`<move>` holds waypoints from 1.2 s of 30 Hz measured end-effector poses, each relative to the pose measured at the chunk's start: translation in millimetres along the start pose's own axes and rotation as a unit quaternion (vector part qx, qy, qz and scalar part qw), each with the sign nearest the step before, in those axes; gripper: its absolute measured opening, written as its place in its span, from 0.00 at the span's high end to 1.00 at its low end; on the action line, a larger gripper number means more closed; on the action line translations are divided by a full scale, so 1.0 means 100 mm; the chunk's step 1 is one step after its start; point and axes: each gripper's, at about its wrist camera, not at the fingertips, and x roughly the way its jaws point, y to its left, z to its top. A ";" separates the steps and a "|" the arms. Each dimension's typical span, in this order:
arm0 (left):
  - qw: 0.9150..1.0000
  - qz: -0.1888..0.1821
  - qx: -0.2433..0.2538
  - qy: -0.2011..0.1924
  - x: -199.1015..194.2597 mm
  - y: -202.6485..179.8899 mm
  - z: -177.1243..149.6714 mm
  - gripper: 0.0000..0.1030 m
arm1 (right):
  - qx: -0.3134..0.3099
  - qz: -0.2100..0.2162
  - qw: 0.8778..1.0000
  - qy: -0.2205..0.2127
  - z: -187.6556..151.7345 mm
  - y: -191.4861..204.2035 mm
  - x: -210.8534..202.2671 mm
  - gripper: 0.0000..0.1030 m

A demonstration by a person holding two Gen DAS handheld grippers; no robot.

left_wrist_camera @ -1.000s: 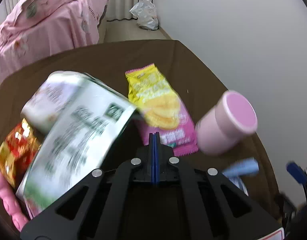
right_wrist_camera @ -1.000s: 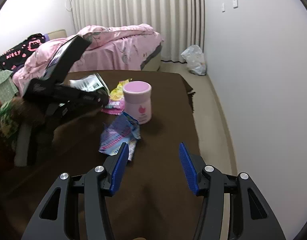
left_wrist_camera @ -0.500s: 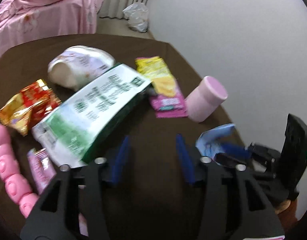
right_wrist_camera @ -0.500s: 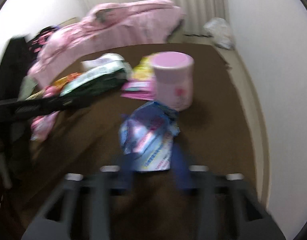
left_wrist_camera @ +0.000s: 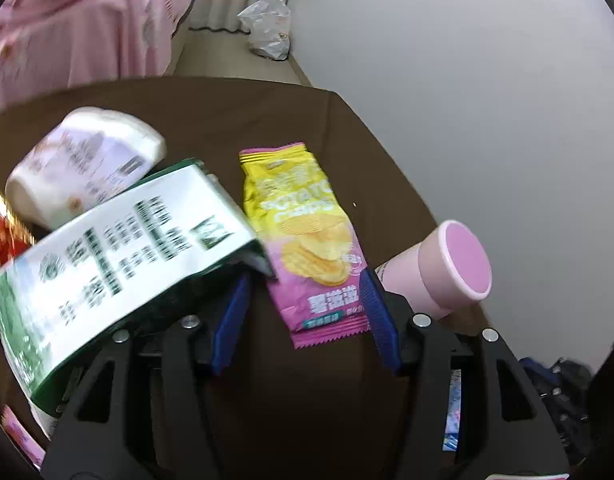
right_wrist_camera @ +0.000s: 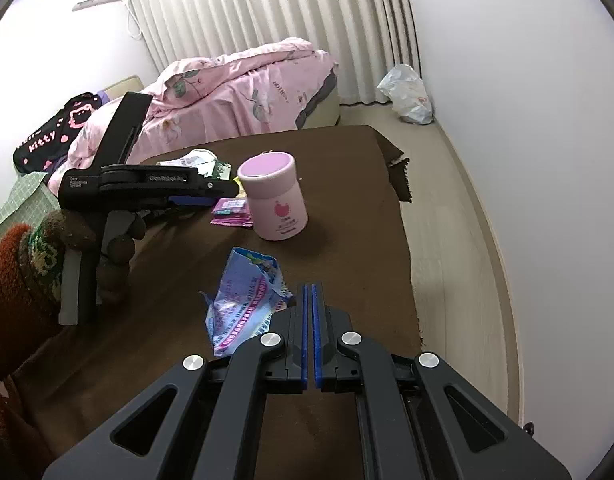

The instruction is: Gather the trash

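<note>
A yellow and pink chips packet [left_wrist_camera: 307, 248] lies flat on the brown table [left_wrist_camera: 227, 108]. My left gripper [left_wrist_camera: 303, 316] straddles its near end. Its jaws are opening and the pads stand clear of the packet. A green and white bag [left_wrist_camera: 119, 256] rests against the left finger. My right gripper [right_wrist_camera: 309, 292] is shut, pads together with nothing showing between them. A crumpled blue wrapper [right_wrist_camera: 247, 300] lies against the outer side of its left finger, its right edge hidden behind that finger. From the right wrist, the left gripper [right_wrist_camera: 203, 200] hovers by the chips packet [right_wrist_camera: 231, 212].
A pink jar [left_wrist_camera: 447, 268] [right_wrist_camera: 277, 200] stands right of the chips. A white pouch [left_wrist_camera: 83, 164] and red wrapper [left_wrist_camera: 3, 232] lie far left. A gloved hand [right_wrist_camera: 107, 240] holds the left gripper. Behind the table are a pink bed [right_wrist_camera: 235, 92] and a floor bag [right_wrist_camera: 407, 94].
The left jaws went from shut to open and now sit over the chips packet, with the green and white bag lying at their left. The right jaws closed from wide open beside the blue wrapper.
</note>
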 end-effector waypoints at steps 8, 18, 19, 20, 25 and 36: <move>0.995 0.074 0.063 -0.003 0.03 -0.24 -0.07 0.75 | -0.003 0.029 1.000 -0.008 -0.02 0.07 0.02 0.95; 0.992 0.086 0.087 0.017 -0.31 -0.04 -0.50 1.00 | -0.046 0.041 0.998 0.035 -0.06 0.29 0.13 0.45; 0.994 0.079 0.079 0.017 -0.35 0.00 -0.54 1.00 | -0.054 0.029 0.997 0.041 -0.08 0.31 0.17 0.45; 0.996 0.062 0.069 0.015 -0.40 0.03 -0.55 1.00 | -0.054 0.025 0.997 0.050 -0.09 0.32 0.21 0.45; 0.999 -0.006 0.049 -0.017 -0.49 0.02 -0.48 0.56 | -0.069 0.021 0.994 0.080 -0.12 0.41 0.37 0.78; 1.000 -0.003 0.016 0.016 0.01 -0.09 0.00 0.47 | -0.075 -0.007 0.996 0.055 -0.13 0.40 0.23 0.79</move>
